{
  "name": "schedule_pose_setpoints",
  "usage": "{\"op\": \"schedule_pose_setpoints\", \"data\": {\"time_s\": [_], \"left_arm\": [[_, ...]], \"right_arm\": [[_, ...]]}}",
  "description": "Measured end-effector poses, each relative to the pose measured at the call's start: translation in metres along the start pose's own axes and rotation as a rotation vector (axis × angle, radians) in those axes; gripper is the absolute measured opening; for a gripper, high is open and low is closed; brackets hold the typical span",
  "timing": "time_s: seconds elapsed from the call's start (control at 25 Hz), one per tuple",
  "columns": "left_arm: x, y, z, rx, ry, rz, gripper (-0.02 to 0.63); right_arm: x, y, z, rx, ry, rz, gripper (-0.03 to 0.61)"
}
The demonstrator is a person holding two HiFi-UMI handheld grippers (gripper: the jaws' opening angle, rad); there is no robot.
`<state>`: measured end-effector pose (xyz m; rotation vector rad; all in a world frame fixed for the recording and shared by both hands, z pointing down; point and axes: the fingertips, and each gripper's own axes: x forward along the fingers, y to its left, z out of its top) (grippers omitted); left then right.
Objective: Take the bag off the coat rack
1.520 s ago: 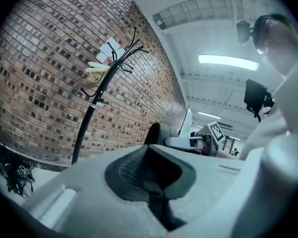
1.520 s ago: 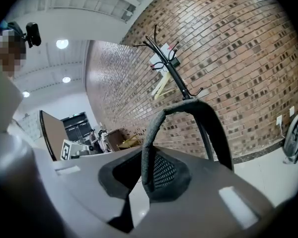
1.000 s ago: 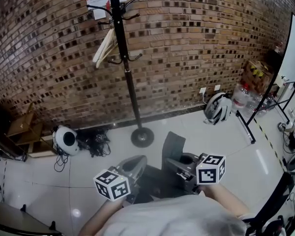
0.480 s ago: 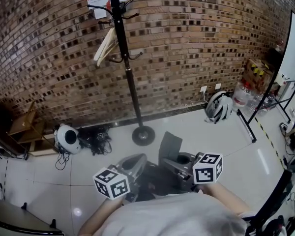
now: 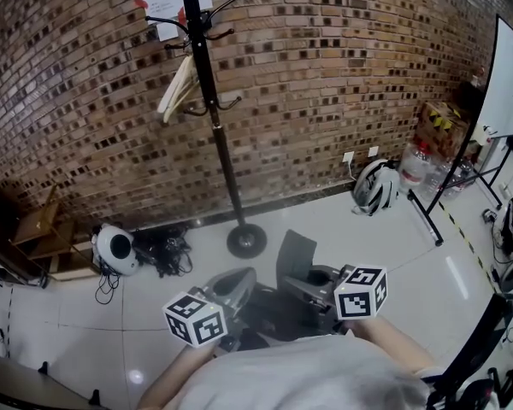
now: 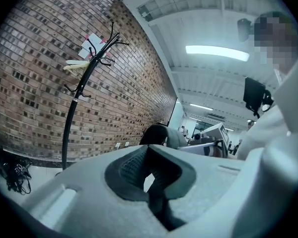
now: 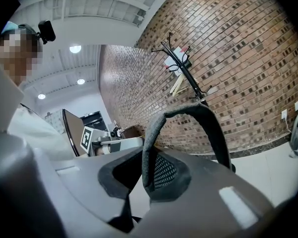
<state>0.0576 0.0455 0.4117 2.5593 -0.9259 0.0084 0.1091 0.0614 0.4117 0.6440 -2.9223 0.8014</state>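
The black coat rack stands against the brick wall, with only a pale hanger on one hook; it also shows in the left gripper view and the right gripper view. The dark grey felt bag hangs low in front of the person, well away from the rack. My right gripper is shut on the bag's handle, which loops up out of its jaws. My left gripper sits beside the bag, shut with nothing between its jaws.
On the floor by the wall lie a white helmet, a white round device with black cables, and a wooden stool. Water bottles, a cardboard box and a whiteboard stand crowd the right side.
The right gripper and the bag have drawn slightly left and nearer the person. The head view has tilted a little; the left gripper has hardly moved.
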Motion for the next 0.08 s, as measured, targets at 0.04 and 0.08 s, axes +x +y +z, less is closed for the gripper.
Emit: {"op": "schedule_pose_setpoints", "data": {"time_s": [0.04,0.08], "left_arm": [[-0.001,0.0003,-0.0009,0.001,0.001,-0.003,-0.005],[-0.002,0.0008,-0.0018,0.002,0.001,-0.005,-0.005]], "right_arm": [[0.0007,0.0005,-0.0016,-0.002,0.002,-0.003,0.021],[0.0014,0.001,-0.0032,-0.004,0.003,-0.006,0.021]]}}
